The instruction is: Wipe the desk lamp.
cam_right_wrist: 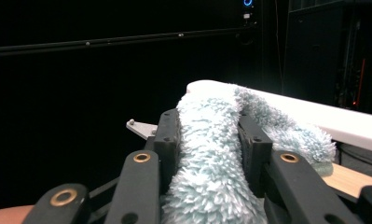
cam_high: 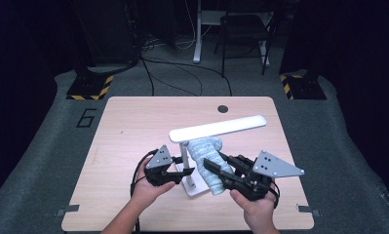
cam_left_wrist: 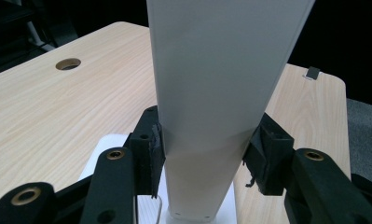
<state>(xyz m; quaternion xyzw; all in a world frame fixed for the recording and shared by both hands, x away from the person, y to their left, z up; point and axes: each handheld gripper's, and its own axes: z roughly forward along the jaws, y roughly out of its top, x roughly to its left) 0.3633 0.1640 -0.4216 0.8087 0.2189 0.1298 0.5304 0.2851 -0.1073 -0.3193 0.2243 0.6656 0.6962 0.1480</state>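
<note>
A white desk lamp stands at the table's front middle, with a long bar head (cam_high: 219, 127), a flat post (cam_high: 185, 155) and a square base (cam_high: 195, 188). My left gripper (cam_high: 184, 171) is shut on the post; in the left gripper view its jaws (cam_left_wrist: 204, 154) pinch the post (cam_left_wrist: 207, 102) from both sides just above the base (cam_left_wrist: 103, 148). My right gripper (cam_high: 216, 164) is shut on a fluffy pale-blue cloth (cam_high: 207, 152), which reaches up to the underside of the head. In the right gripper view the cloth (cam_right_wrist: 207, 158) bulges between the jaws (cam_right_wrist: 210, 135) and drapes over the lamp head (cam_right_wrist: 323, 116).
The light wooden table (cam_high: 133, 141) has a round cable hole (cam_high: 223, 108) near its far edge. Behind the table, cables cross the grey floor, a chair (cam_high: 243, 29) stands at the back, and yellow-black striped feet (cam_high: 89, 88) sit at both far corners.
</note>
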